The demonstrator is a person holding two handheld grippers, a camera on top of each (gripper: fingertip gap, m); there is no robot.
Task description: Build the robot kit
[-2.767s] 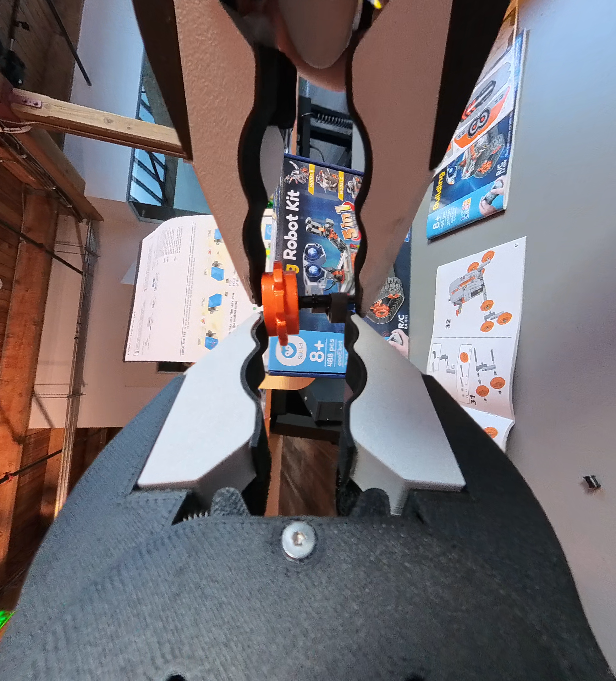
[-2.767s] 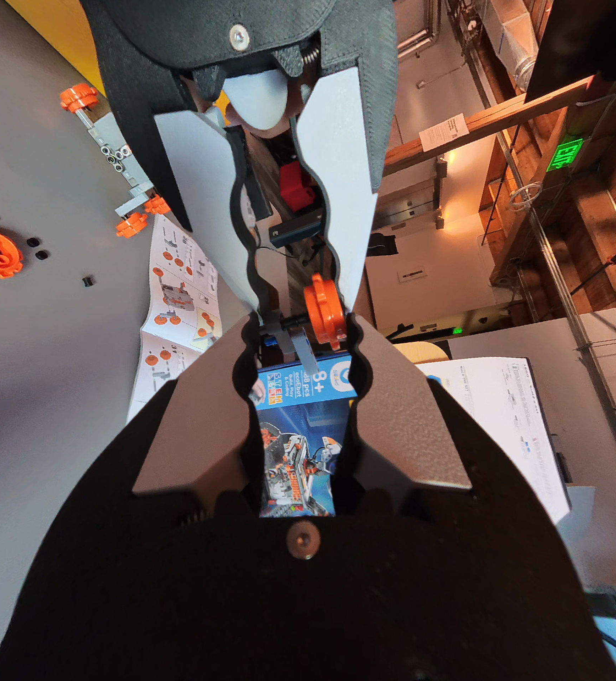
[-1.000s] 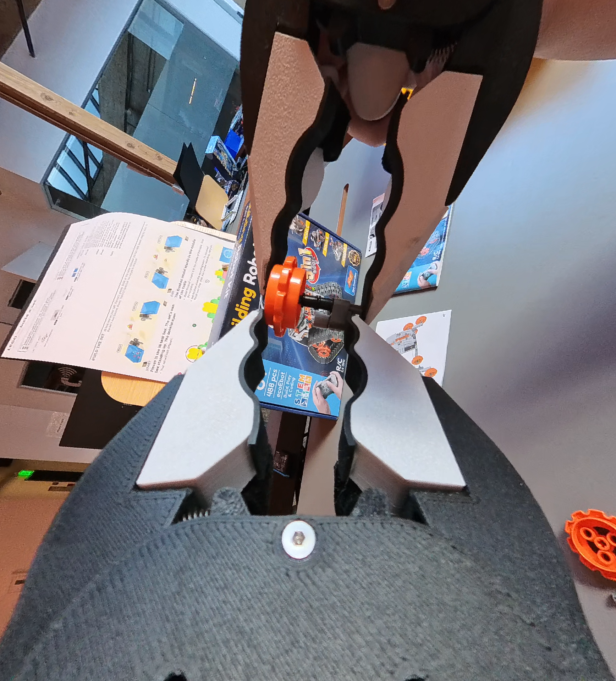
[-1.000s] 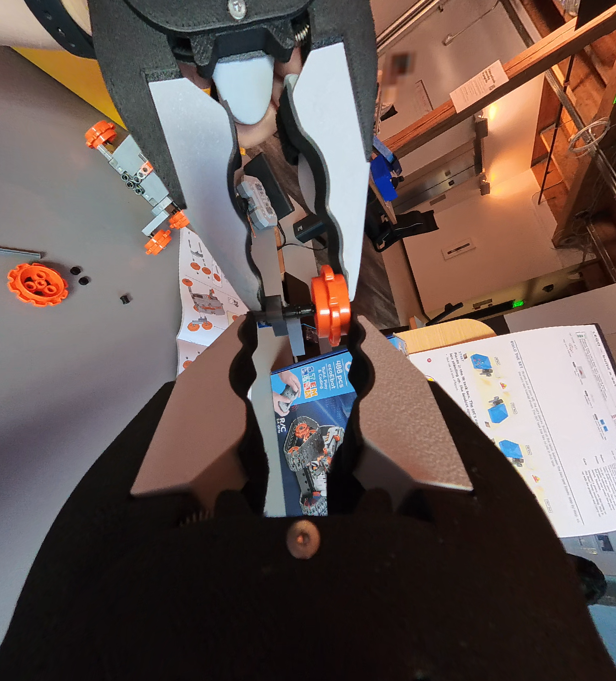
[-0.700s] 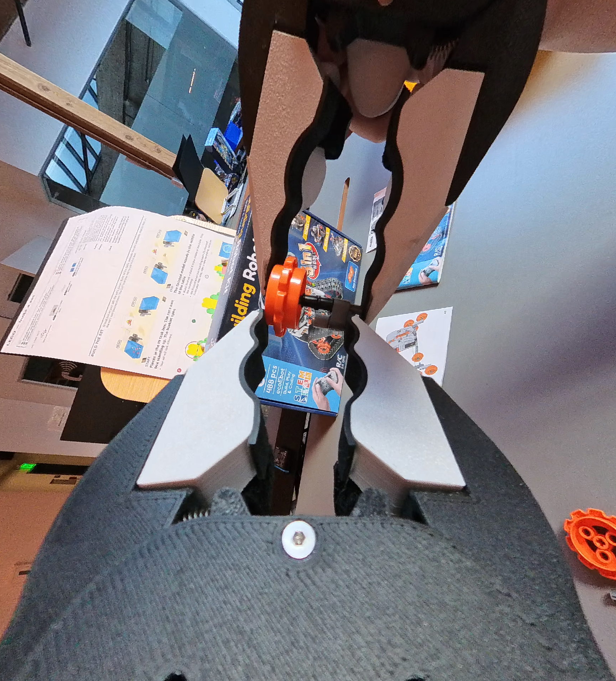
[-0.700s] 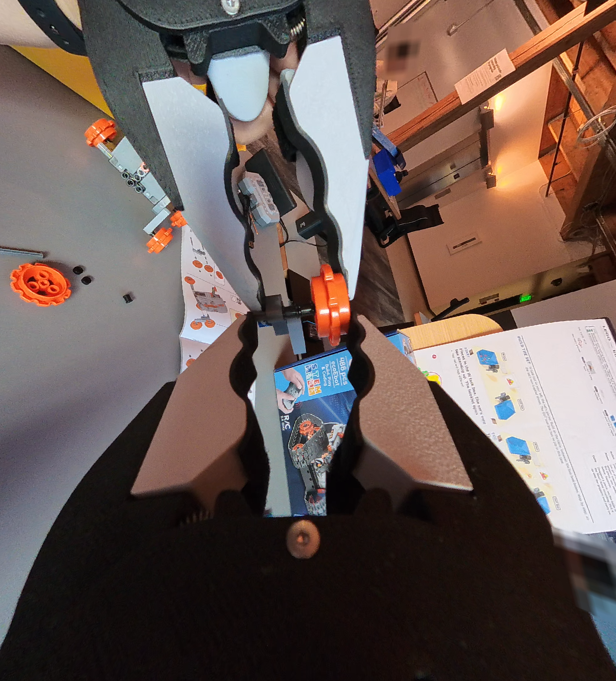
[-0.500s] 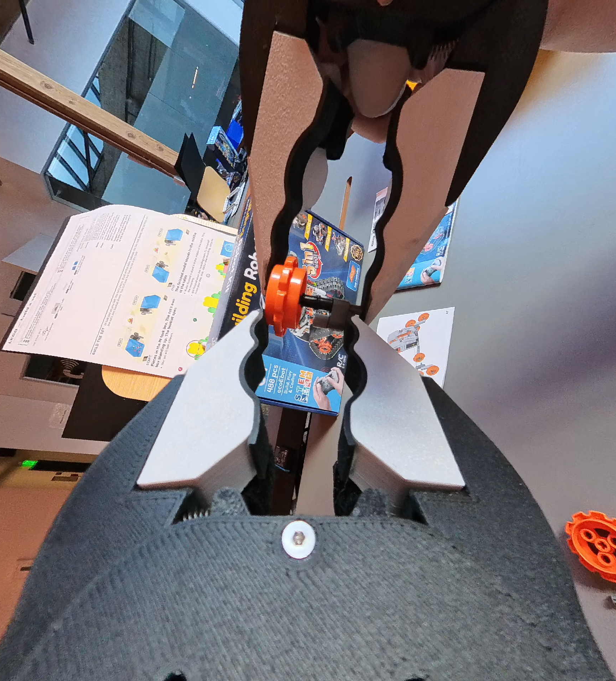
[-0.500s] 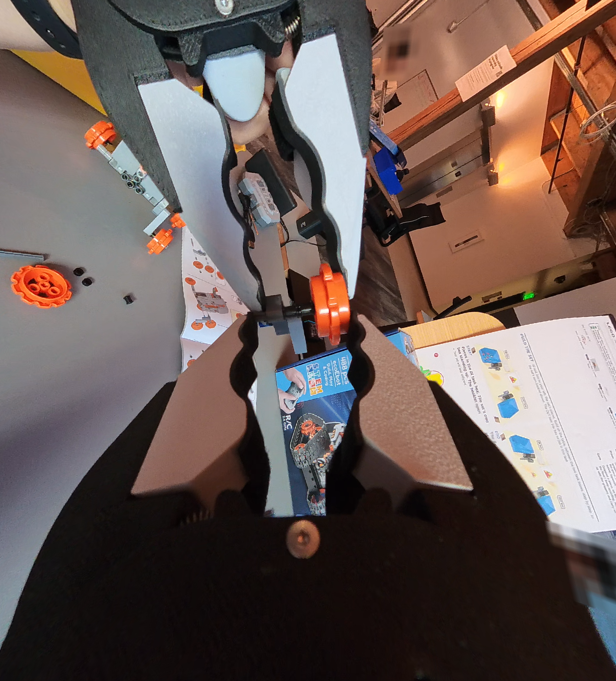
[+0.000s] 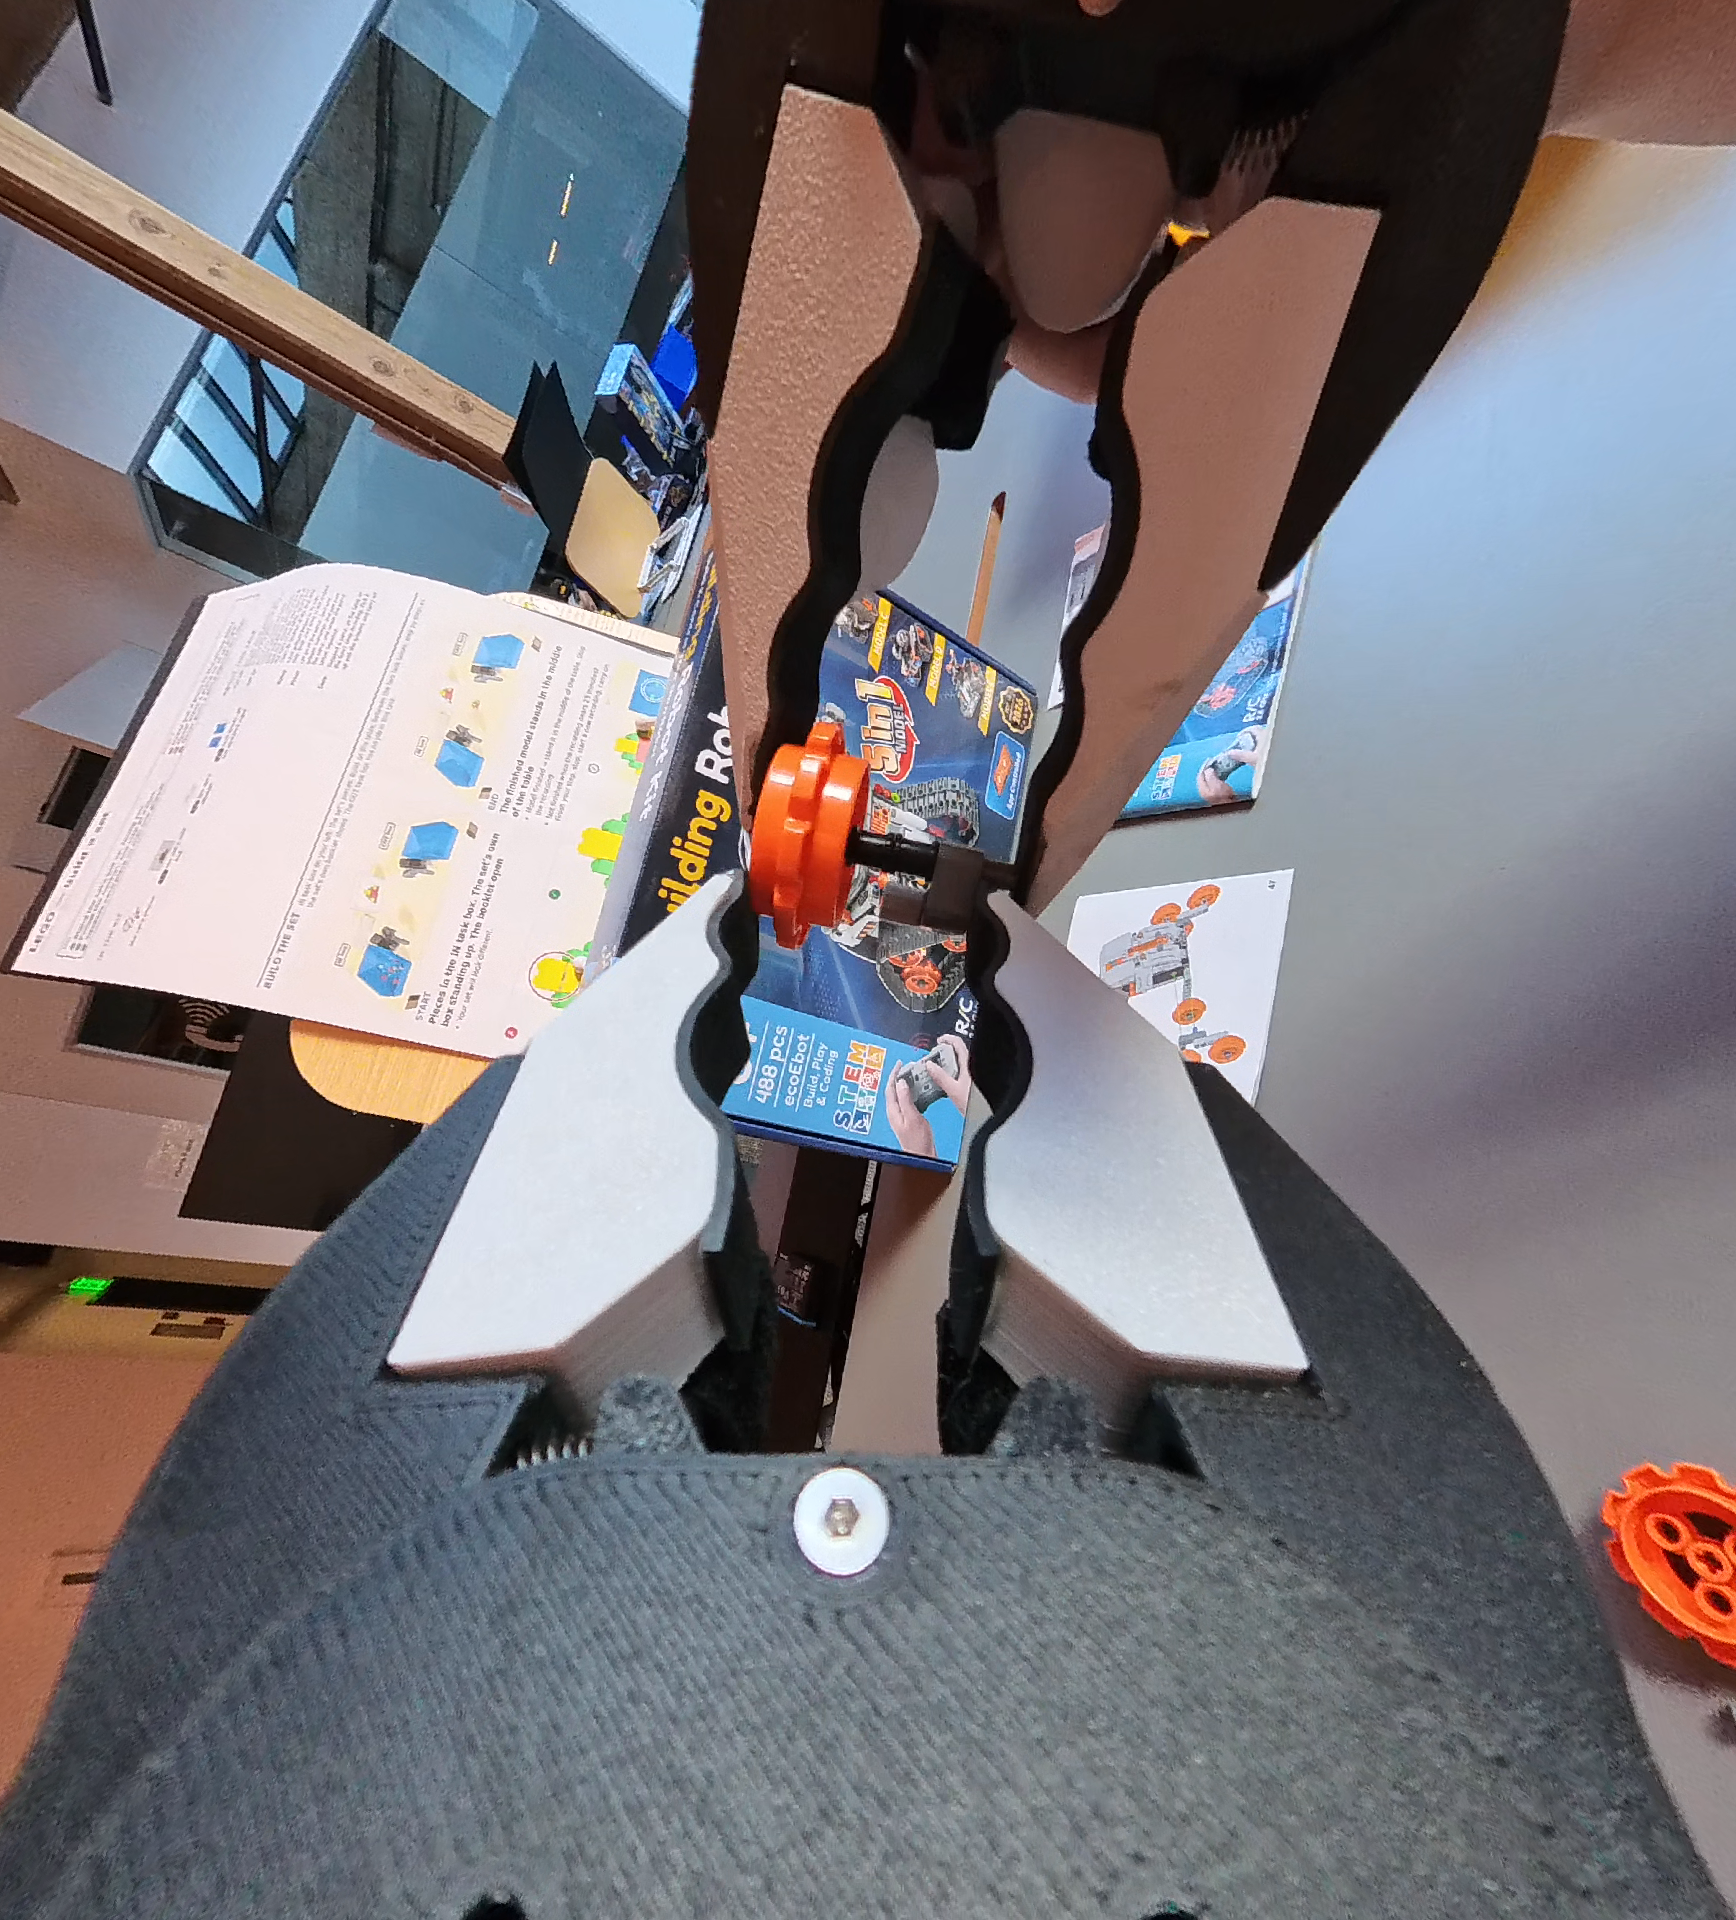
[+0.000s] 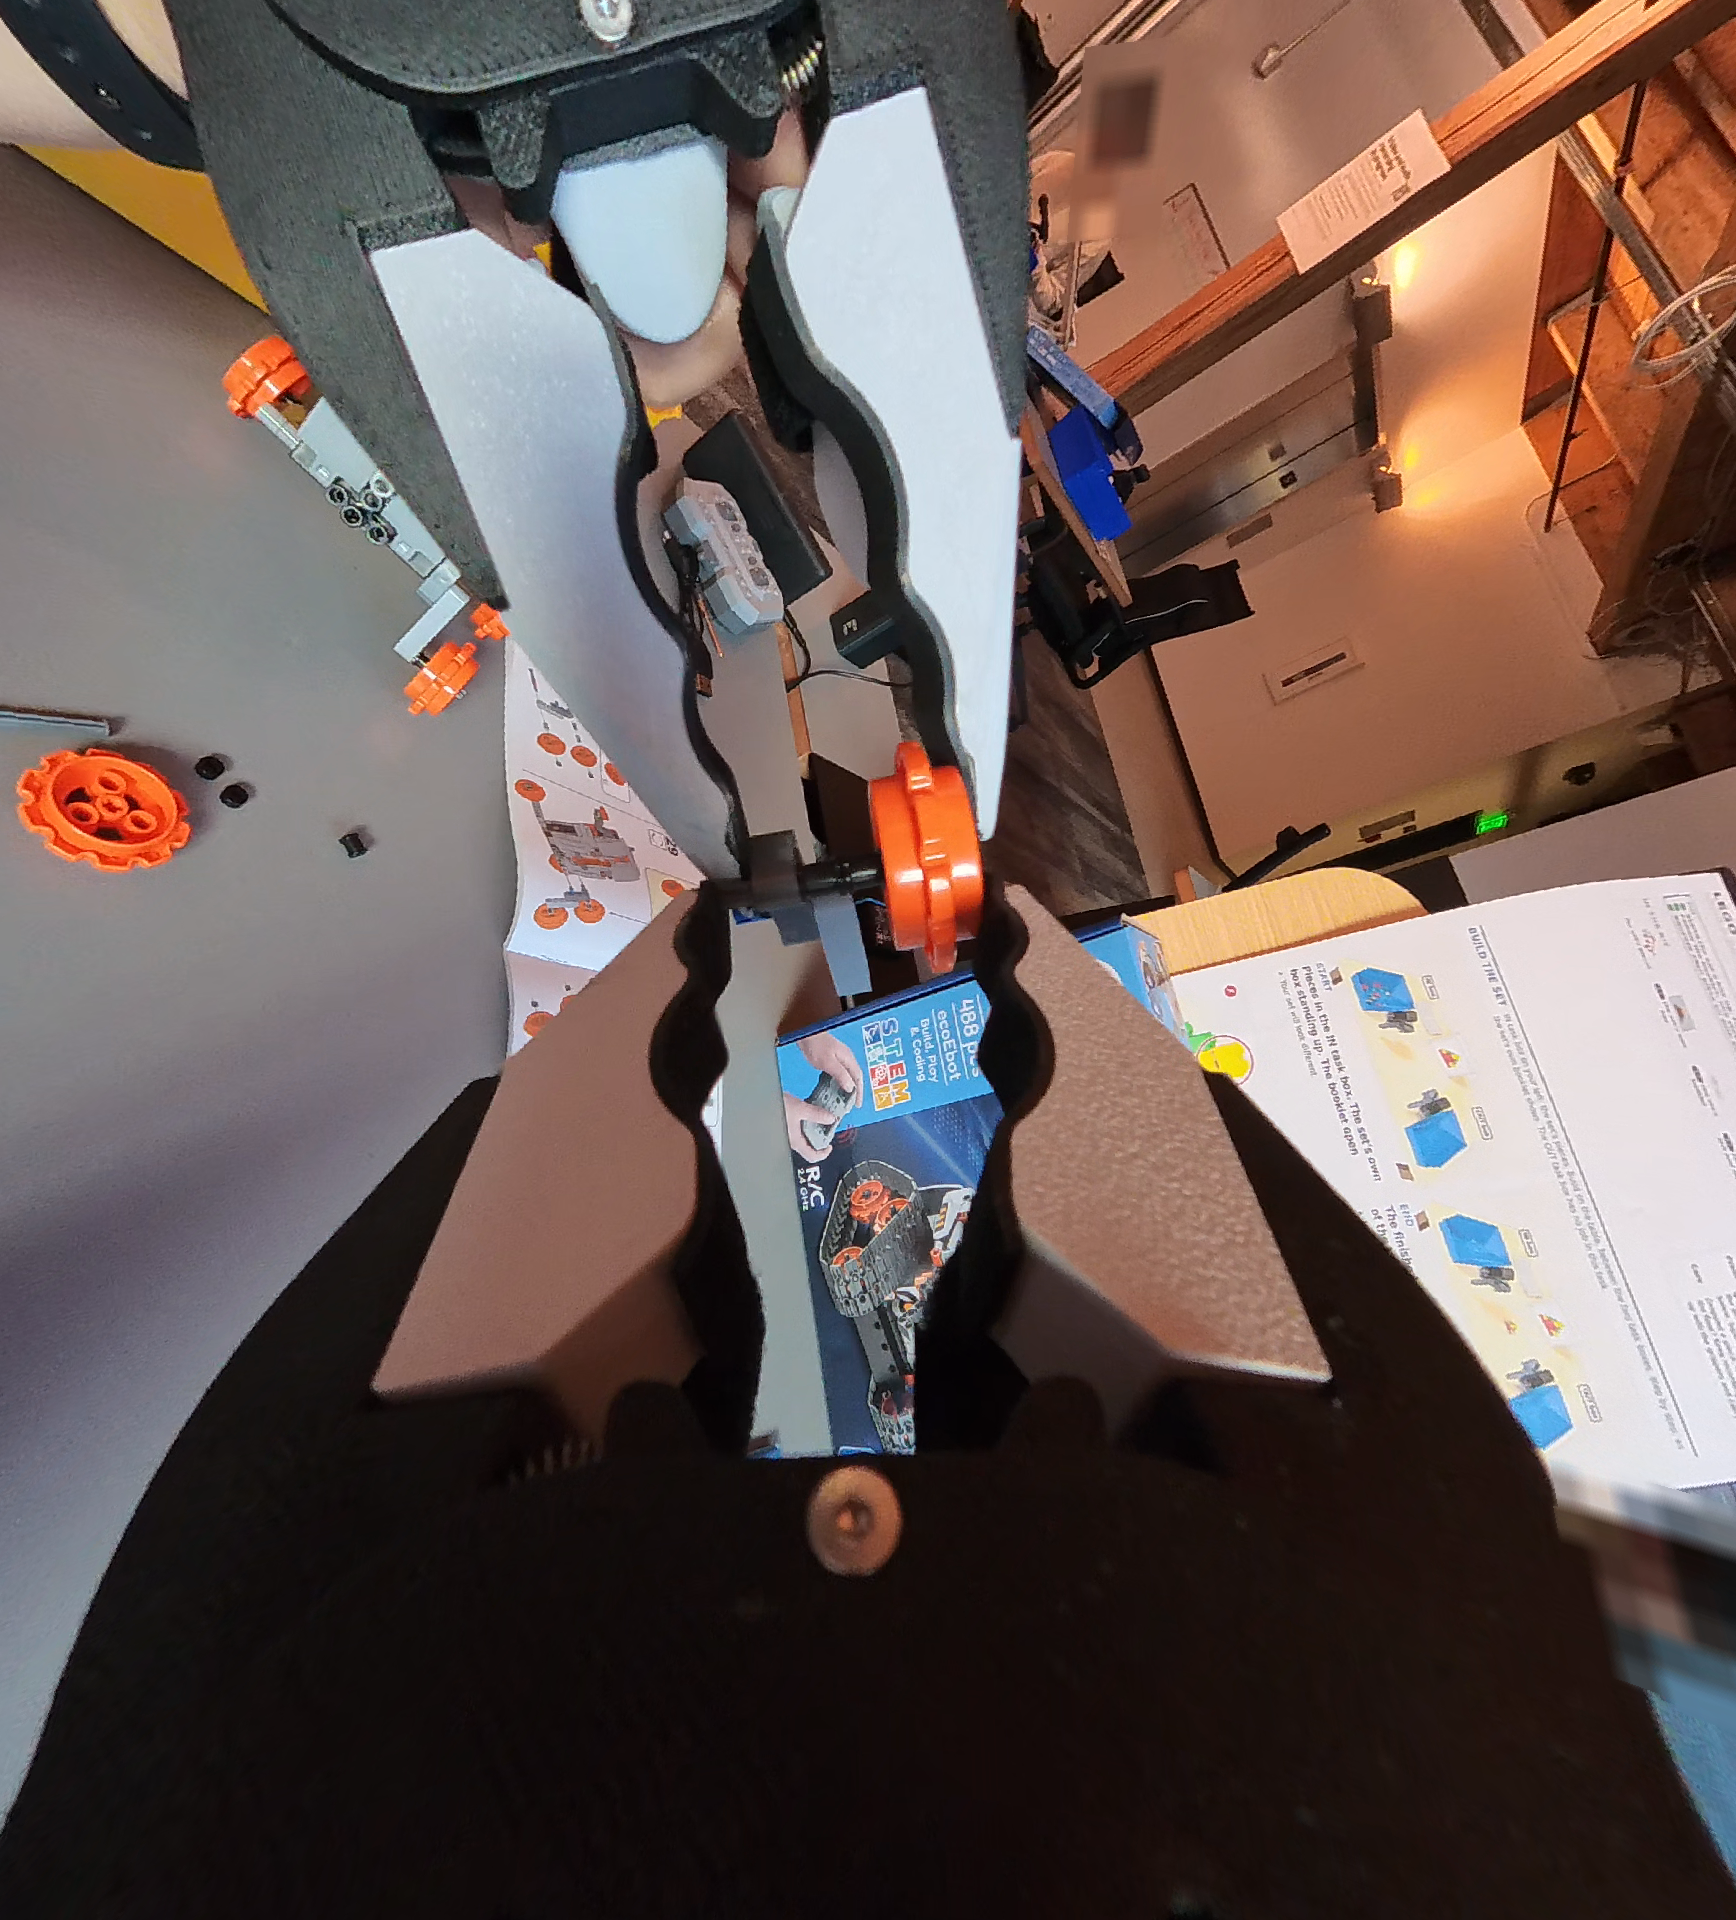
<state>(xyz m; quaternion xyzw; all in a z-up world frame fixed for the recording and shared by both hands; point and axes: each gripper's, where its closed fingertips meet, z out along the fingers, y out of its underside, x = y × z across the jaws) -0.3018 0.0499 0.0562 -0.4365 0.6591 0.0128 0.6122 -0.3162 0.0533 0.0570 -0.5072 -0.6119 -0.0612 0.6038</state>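
- The jaws of the left gripper (image 9: 864, 909) and the right gripper (image 10: 853, 904) point at each other, tip to tip, up in the air. Both pairs are nearly closed and look pressed on one small gear-and-pin piece (image 9: 874, 857).
- The piece lies sideways across both gaps. In the left wrist view its orange gear (image 9: 804, 831) is at the left tips and its grey block (image 9: 952, 883) at the right tips. Neither gripper is nearer.
- The grey surface (image 9: 1570, 935) is well off to the side.
- A white printed sheet (image 9: 324, 790) and a blue toy box (image 9: 843, 1081) stand behind.
- An open booklet (image 9: 1186, 966) lies flat.
- A half-built grey model (image 10: 365, 499) lies there too.
- A loose orange gear (image 9: 1716, 1564) sits beside a thin grey rod (image 10: 38, 717).
- Tiny black bits (image 10: 220, 779) lie near them.
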